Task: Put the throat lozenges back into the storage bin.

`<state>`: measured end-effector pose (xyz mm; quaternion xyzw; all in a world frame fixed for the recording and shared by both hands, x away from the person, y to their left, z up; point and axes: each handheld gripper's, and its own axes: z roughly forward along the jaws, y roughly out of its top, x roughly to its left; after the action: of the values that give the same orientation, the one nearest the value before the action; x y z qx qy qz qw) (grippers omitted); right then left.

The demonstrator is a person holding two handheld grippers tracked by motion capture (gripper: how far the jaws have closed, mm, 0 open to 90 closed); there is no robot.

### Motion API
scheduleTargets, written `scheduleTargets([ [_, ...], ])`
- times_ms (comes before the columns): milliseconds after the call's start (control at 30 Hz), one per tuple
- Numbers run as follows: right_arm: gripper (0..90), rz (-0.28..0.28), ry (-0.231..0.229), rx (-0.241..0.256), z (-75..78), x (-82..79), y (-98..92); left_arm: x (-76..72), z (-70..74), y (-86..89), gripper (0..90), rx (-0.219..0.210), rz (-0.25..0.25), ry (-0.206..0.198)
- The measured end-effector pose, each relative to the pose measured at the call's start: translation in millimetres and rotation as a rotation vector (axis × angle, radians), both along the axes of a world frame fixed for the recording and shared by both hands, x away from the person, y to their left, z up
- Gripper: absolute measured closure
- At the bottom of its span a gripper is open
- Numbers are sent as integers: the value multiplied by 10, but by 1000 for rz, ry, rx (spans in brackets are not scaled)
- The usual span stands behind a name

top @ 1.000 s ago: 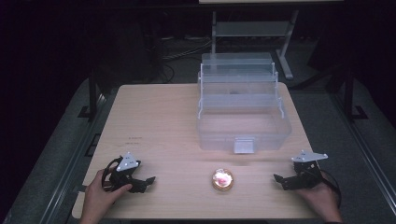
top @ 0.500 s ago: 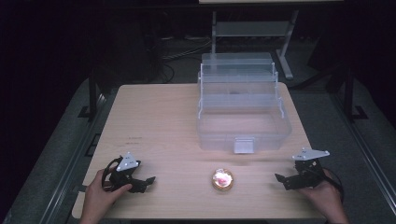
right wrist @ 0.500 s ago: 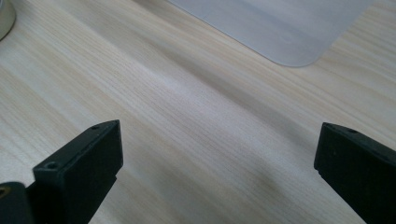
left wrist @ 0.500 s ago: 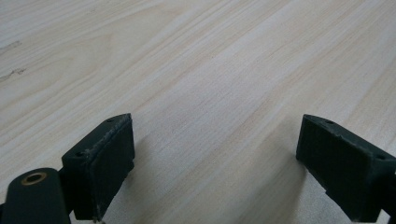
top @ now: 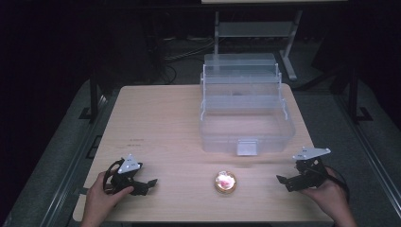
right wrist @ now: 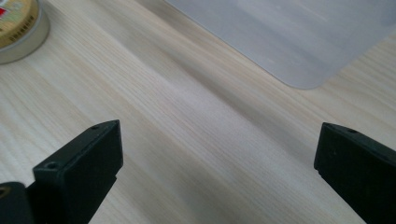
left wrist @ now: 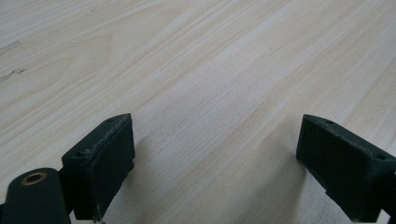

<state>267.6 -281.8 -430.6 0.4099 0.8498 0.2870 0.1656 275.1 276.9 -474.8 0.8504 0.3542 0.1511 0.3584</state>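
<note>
A small round tin (top: 225, 182) with a gold rim and a pink-and-white lid lies near the front edge of the wooden table (top: 161, 127); its edge also shows at the top left of the right gripper view as the tin (right wrist: 16, 25). A clear plastic tiered box (top: 243, 109) stands open behind it. My left gripper (top: 150, 183) rests at the front left, held by a hand, open over bare wood (left wrist: 215, 154). My right gripper (top: 282, 182) sits at the front right, open, with nothing between its fingers (right wrist: 219, 172).
A pale corner of the plastic box (right wrist: 289, 42) lies ahead of the right gripper. Beyond the table's far edge stand a metal rack (top: 255, 28) and dark floor with cables. A black frame post (top: 94, 94) stands at the table's left side.
The right gripper has shifted slightly toward the front right. The left gripper, the tin and the box have stayed put.
</note>
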Motion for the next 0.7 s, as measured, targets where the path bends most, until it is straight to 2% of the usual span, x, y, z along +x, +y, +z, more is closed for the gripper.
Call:
scheduleTargets([
  [333,8,40,-4,-19,170,18,88,1,-1,-1,106,-2,1,-2],
  [700,8,96,4,-31,273,31,224,1,-1,-2,106,-2,1,-2],
])
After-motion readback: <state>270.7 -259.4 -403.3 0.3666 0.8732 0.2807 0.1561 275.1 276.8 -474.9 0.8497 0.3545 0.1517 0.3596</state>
